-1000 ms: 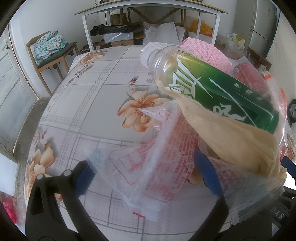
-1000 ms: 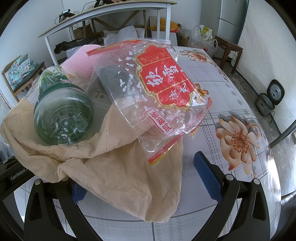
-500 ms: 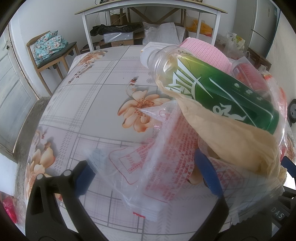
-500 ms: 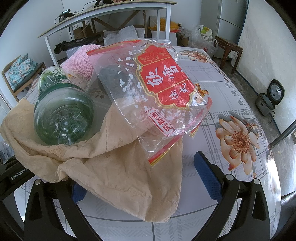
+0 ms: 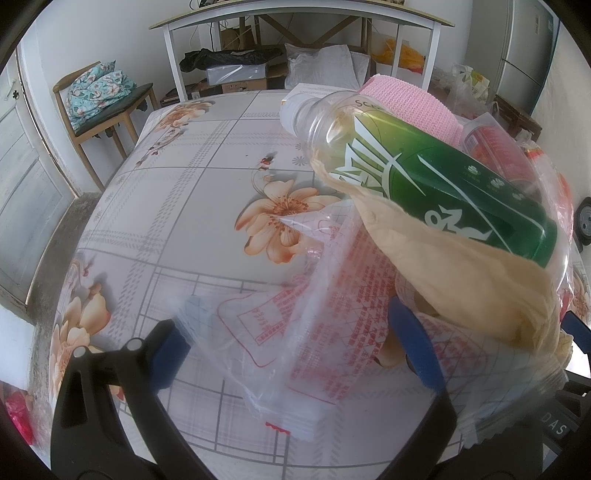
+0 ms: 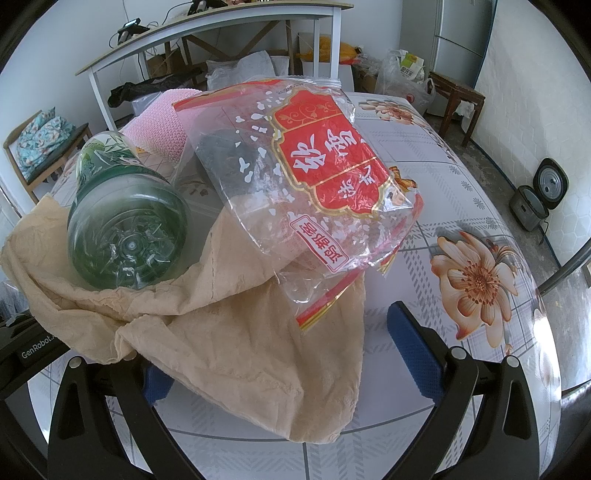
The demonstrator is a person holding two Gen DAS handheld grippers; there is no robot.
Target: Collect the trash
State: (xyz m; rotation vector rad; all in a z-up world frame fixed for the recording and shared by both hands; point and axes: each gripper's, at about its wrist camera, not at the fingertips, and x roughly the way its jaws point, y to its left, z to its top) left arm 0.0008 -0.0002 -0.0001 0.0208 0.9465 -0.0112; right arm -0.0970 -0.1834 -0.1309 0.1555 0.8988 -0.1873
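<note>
A: Start nearest the left gripper [image 5: 295,343]. What lies at its fingers?

B: Its jaws stand wide apart, and a clear plastic bag with red print [image 5: 325,295] lies between them, draped over the right finger. I cannot tell whether either pad presses it. To the left of the bag the floral tablecloth [image 5: 177,206] runs bare out to the table's near-left edge, where the floor drops away — that side has the open room.

A: And on the right gripper [image 6: 280,354]?

B: Also spread wide. A crumpled beige paper [image 6: 236,343] spills down over its left finger and hides the pad; the right finger stands clear of the paper, over bare cloth. Nothing is pinched that I can see.

A: Where is the trash itself?

B: Heaped between the two grippers. A green plastic bottle [image 6: 125,221] lies on its side in the fold of the beige paper, its base toward the right gripper. Just beside it, a clear snack bag with a red label [image 6: 314,177] rests on the paper. Behind them, a pink knitted cloth [image 6: 159,133].

A: Farther off?

B: Bare tablecloth right of the heap as far as the table's curved right edge; beyond the table's far end, a white-framed desk [image 5: 295,18] and a wooden chair [image 5: 103,107].
</note>
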